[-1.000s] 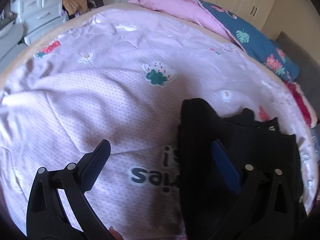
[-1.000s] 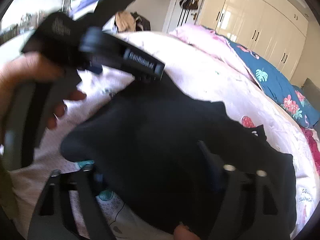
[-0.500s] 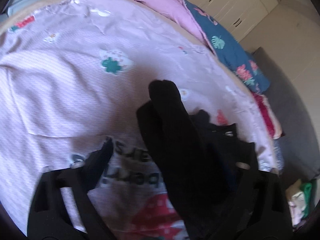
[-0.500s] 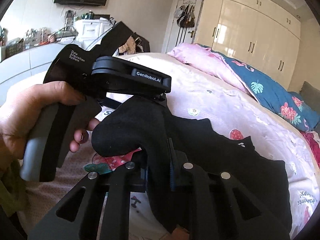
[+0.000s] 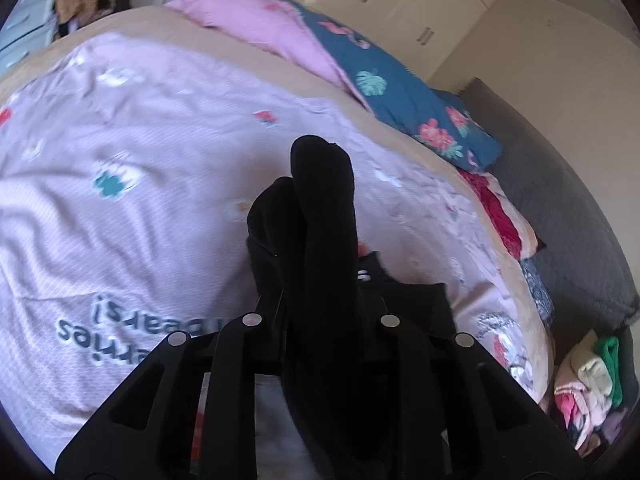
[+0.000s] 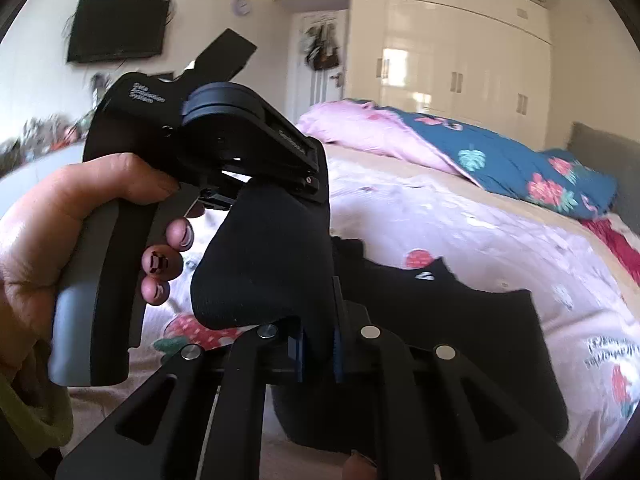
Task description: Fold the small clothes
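A small black garment (image 5: pixel 324 200) lies partly on the pink strawberry bedspread (image 5: pixel 140 140). In the left wrist view one end of it stands up between the fingers of my left gripper (image 5: pixel 320 308), whose jaws are closing on the cloth. In the right wrist view my right gripper (image 6: pixel 318 344) pinches another fold of the same garment (image 6: pixel 264 264) between its blue pads (image 6: pixel 298 356), the jaws closing the last bit. A hand (image 6: pixel 60 240) holds the left gripper's handle (image 6: pixel 92 300) just above and left of that fold. The rest of the garment trails down onto the bed.
A pink quilt and a blue floral one (image 5: pixel 400 92) lie along the far side of the bed. Loose clothes (image 5: pixel 588 380) are piled off the bed's right edge. Cream wardrobes (image 6: pixel 460 60) and a wall television (image 6: pixel 120 28) stand beyond.
Both grippers have closed on the black garment and lifted its near part off the bedspread. The cloth between them has bunched into upright folds.
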`<state>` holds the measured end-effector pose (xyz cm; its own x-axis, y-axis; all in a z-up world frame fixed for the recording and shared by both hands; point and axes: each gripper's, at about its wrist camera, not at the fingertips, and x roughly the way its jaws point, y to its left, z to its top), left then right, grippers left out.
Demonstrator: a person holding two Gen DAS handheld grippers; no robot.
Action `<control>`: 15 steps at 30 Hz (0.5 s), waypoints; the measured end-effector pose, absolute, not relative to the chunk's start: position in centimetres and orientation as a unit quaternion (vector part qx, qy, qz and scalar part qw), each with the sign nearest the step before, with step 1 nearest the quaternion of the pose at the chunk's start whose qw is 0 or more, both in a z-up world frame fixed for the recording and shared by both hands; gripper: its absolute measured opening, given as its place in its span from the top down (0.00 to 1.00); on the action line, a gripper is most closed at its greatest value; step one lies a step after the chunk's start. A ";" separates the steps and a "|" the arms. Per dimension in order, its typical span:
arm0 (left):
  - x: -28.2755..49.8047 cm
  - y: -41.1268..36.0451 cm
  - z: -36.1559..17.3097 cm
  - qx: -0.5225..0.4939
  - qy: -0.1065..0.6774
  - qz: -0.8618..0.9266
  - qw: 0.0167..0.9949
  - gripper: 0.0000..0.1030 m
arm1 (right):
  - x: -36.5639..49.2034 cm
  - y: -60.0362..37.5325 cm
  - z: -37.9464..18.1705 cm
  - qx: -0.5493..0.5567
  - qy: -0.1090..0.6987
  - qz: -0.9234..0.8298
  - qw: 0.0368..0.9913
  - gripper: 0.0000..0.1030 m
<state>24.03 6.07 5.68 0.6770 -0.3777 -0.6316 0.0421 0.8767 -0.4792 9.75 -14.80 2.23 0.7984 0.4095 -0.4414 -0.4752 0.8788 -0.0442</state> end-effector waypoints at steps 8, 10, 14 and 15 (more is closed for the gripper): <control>24.2 0.8 7.5 -0.183 0.387 -0.151 0.891 0.87 | 9.5 -19.7 2.5 -0.026 0.218 0.192 0.957 0.92; 24.4 -0.5 7.6 -0.172 0.391 -0.156 0.890 0.87 | 9.6 -20.8 2.3 -0.011 0.225 0.184 0.957 0.92; 24.8 -2.9 7.6 -0.153 0.399 -0.167 0.888 0.87 | 9.7 -23.0 2.2 0.017 0.234 0.170 0.957 0.92; 24.9 -3.5 7.6 -0.149 0.401 -0.168 0.888 0.87 | 9.7 -23.3 2.1 0.023 0.238 0.168 0.956 0.92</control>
